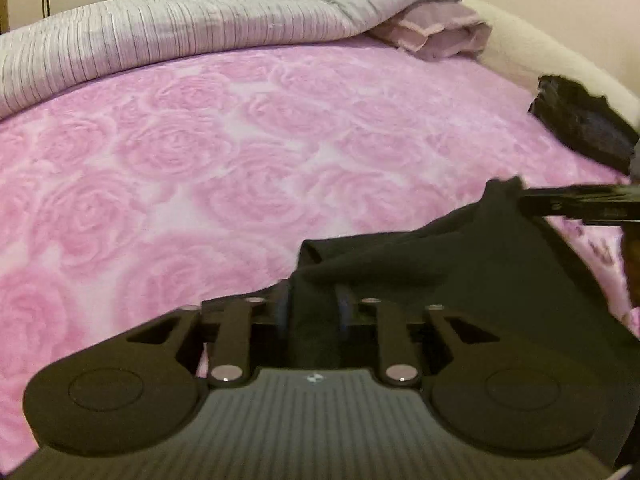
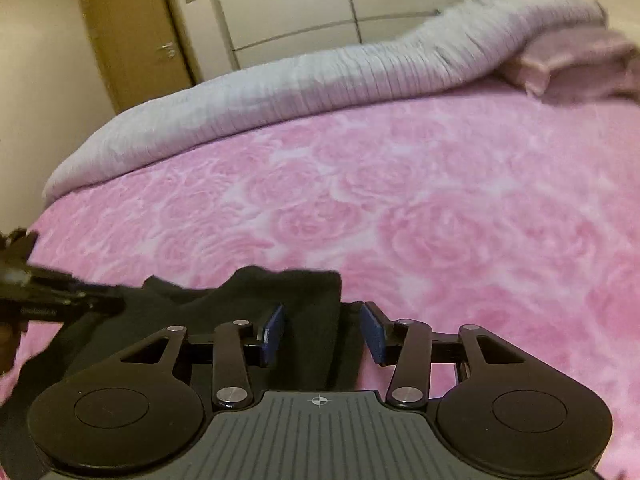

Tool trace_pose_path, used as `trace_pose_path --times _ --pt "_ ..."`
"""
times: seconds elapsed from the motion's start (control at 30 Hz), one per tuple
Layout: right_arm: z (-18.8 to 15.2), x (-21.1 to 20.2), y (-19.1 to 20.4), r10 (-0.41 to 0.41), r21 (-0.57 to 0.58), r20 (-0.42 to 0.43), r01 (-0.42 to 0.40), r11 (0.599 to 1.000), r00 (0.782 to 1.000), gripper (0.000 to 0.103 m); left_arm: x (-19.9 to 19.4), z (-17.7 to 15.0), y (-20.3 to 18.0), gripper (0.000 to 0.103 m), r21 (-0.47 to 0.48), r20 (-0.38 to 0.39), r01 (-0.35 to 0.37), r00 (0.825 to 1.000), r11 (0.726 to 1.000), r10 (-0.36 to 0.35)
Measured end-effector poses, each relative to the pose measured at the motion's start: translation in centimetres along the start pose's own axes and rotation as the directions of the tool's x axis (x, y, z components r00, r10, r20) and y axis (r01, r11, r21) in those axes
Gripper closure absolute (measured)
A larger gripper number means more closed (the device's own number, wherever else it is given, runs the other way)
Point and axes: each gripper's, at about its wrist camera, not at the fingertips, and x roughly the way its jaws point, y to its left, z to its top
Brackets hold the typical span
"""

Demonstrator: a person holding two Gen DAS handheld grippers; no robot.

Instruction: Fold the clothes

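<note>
Both hand-held grippers [image 1: 313, 312] [image 2: 322, 330] straddle black garment [image 1: 440, 264] edge.

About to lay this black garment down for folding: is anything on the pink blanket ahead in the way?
Nothing visible: the pink blanket ahead of the black garment is bare. The grey quilt lies at its far edge.

We see a black garment [image 1: 460, 264], pink rose-print bed cover [image 1: 200, 160], grey-lilac striped duvet [image 1: 160, 36], mauve folded cloth [image 1: 440, 36], blue pads [image 2: 274, 334] on black tongs [image 2: 322, 334], brown door [image 2: 132, 32].
</note>
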Motion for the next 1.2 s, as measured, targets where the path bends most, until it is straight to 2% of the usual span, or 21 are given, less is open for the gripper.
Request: trace_pose_path --times 0.03,0.07,0.17,0.23,0.3,0.47,0.53,0.57,0.6,0.67,0.73,0.77,0.8,0.83,0.93,1.03,1.1,1.2 --pt "-0.1 0.7 -0.8 -0.003 0.035 0.008 0.003 0.999 1.0 0.065 -0.5 0.0 0.0 0.102 0.008 0.026 -0.013 1.0 1.0 0.013" --pt "-0.1 0.6 -1.2 -0.008 0.059 0.031 0.007 0.998 0.999 0.103 -1.3 -0.1 0.0 0.102 0.005 0.062 -0.028 0.998 1.0 0.028" --pt "0.2 -1.1 -1.6 -0.063 0.032 0.099 0.06 0.998 0.993 0.103 -3.0 -0.1 0.4 0.102 -0.024 0.14 -0.06 0.988 0.998 0.063" --pt "0.3 -1.8 -2.2 -0.103 0.028 0.111 0.1 0.995 0.989 0.103 -1.7 -0.5 0.6 0.102 -0.019 0.102 -0.063 0.993 0.998 0.064" --pt "0.2 -1.5 -3.3 -0.113 0.055 0.082 0.108 0.993 0.99 0.103 0.0 -0.8 0.7 0.102 -0.01 0.056 -0.061 0.997 0.998 0.062" --pt "-0.1 -3.1 -2.2 -0.043 0.008 0.094 0.042 0.999 0.995 0.103 0.2 -0.8 1.1 0.1 -0.039 0.055 -0.055 0.997 0.998 0.057" --pt "-0.3 -3.7 -1.3 -0.016 -0.023 0.097 0.019 1.0 0.995 0.095 -0.1 -0.7 0.8 0.1 -0.024 0.056 -0.061 0.996 0.998 0.062" --pt "-0.3 -3.2 -1.3 -0.01 -0.012 0.087 0.011 1.0 0.996 0.08 -0.2 -0.6 0.7 0.1 -0.016 0.056 -0.064 0.996 0.998 0.065" --pt "-0.3 -2.7 -1.3 -0.004 0.0 0.077 0.004 1.0 0.997 0.06 -0.3 -0.7 0.5 0.1 -0.01 0.053 -0.067 0.996 0.998 0.067" --pt "-0.3 -1.8 -1.3 0.01 0.023 0.057 -0.011 1.0 0.998 0.048 -0.2 -0.7 0.4 0.1 0.0 0.049 -0.071 0.996 0.997 0.071" --pt "-0.4 -0.8 -1.4 0.023 0.047 0.037 -0.025 0.999 0.999 0.048 -0.1 -1.0 0.2 0.1 0.012 0.049 -0.075 0.996 0.997 0.074" --pt "-0.4 -0.3 -1.4 0.031 0.059 0.028 -0.032 0.998 0.999 0.053 -0.1 -1.1 0.1 0.1 0.019 0.051 -0.078 0.996 0.997 0.077" --pt "-0.4 0.1 -1.4 0.038 0.07 0.021 -0.039 0.997 0.999 0.088 -0.3 -1.1 -0.1 0.101 0.025 0.06 -0.081 0.995 0.996 0.08" --pt "-0.3 -0.1 -1.6 0.044 0.07 0.037 -0.047 0.996 0.998 0.1 -0.6 -1.1 -0.4 0.102 0.033 0.078 -0.085 0.994 0.996 0.083" --pt "0.1 -2.3 -1.8 0.03 0.017 0.088 -0.032 0.999 0.996 0.102 -1.5 -0.6 -1.8 0.102 0.088 0.137 -0.097 0.987 0.991 0.085" --pt "-0.4 -2.2 -2.9 0.008 0.023 0.066 -0.009 1.0 0.998 0.102 0.7 -0.3 -2.2 0.101 0.128 0.094 -0.095 0.992 0.987 0.083" --pt "-1.1 -1.1 -3.6 0.004 0.056 0.037 -0.006 0.998 0.999 0.101 1.7 -0.3 -1.8 0.1 0.116 0.078 -0.087 0.994 0.989 0.078" --pt "-1.6 -0.9 -4.0 0.013 0.105 0.02 -0.015 0.994 1.0 0.1 1.3 -0.2 -0.6 0.088 0.051 0.068 -0.079 0.995 0.996 0.075"
